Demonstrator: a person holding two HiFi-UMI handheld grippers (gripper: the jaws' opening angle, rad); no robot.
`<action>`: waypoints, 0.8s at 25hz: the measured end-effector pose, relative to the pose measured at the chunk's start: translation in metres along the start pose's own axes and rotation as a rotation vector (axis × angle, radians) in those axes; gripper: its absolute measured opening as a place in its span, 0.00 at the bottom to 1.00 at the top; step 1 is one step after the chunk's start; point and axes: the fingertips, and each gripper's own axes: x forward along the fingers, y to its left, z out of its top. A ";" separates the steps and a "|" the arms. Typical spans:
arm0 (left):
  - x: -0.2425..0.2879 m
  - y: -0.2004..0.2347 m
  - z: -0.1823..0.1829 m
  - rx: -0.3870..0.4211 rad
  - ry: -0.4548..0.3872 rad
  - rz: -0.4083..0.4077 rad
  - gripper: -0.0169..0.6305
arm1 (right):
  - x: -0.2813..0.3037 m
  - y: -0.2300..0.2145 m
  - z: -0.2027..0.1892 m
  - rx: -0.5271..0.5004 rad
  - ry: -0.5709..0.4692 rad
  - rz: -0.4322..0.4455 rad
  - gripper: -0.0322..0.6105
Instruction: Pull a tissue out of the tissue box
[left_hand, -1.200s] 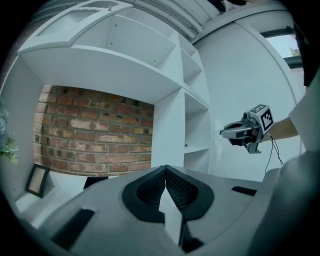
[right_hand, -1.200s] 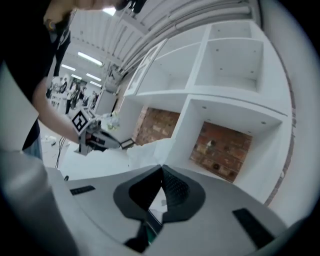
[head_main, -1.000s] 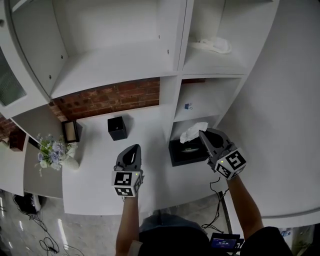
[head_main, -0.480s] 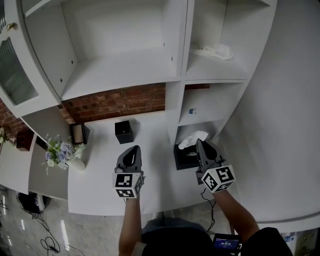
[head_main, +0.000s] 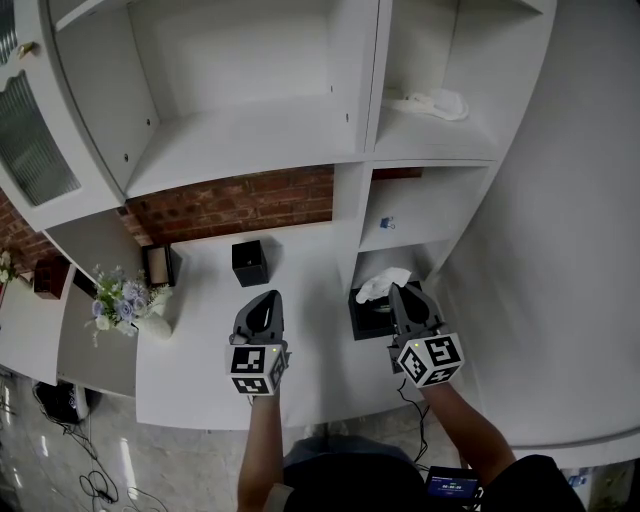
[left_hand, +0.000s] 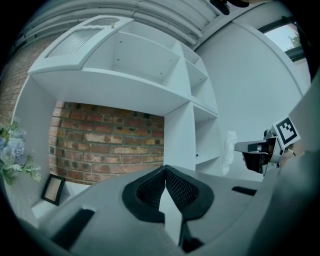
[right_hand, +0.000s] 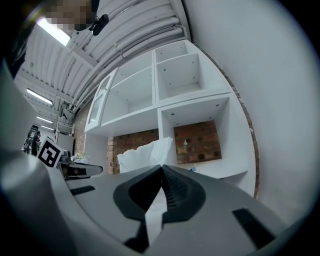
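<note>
A white tissue (head_main: 383, 284) stands up out of a black tissue box (head_main: 366, 320) in the lowest cubby of the white shelf unit. My right gripper (head_main: 399, 290) points level at it, jaws shut, tips right against the tissue's near edge. In the right gripper view the tissue (right_hand: 142, 155) rises just beyond the closed tips of the right gripper (right_hand: 161, 166); nothing shows clamped between them. My left gripper (head_main: 267, 296) hovers over the white counter left of the box, shut and empty, and the left gripper (left_hand: 165, 168) has the tissue (left_hand: 230, 150) off to its right.
A small black cube (head_main: 250, 262), a picture frame (head_main: 160, 265) and a vase of flowers (head_main: 125, 300) stand on the counter against the brick wall (head_main: 230, 205). A white cloth (head_main: 430, 103) lies on an upper shelf. A small blue item (head_main: 385, 223) sits in the middle cubby.
My right gripper has sunk a little and rolled slightly, staying at the tissue's edge with its jaws shut. The left gripper has kept still. The head view has shifted.
</note>
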 end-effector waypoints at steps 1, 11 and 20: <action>0.001 -0.001 0.000 0.001 0.001 -0.002 0.04 | 0.000 -0.001 -0.001 -0.002 0.005 -0.007 0.05; 0.006 0.000 -0.003 -0.001 0.001 -0.007 0.04 | 0.002 -0.006 -0.009 -0.021 0.025 -0.013 0.05; 0.005 0.001 -0.008 -0.010 0.011 -0.014 0.04 | 0.002 -0.002 -0.010 -0.037 0.036 -0.014 0.05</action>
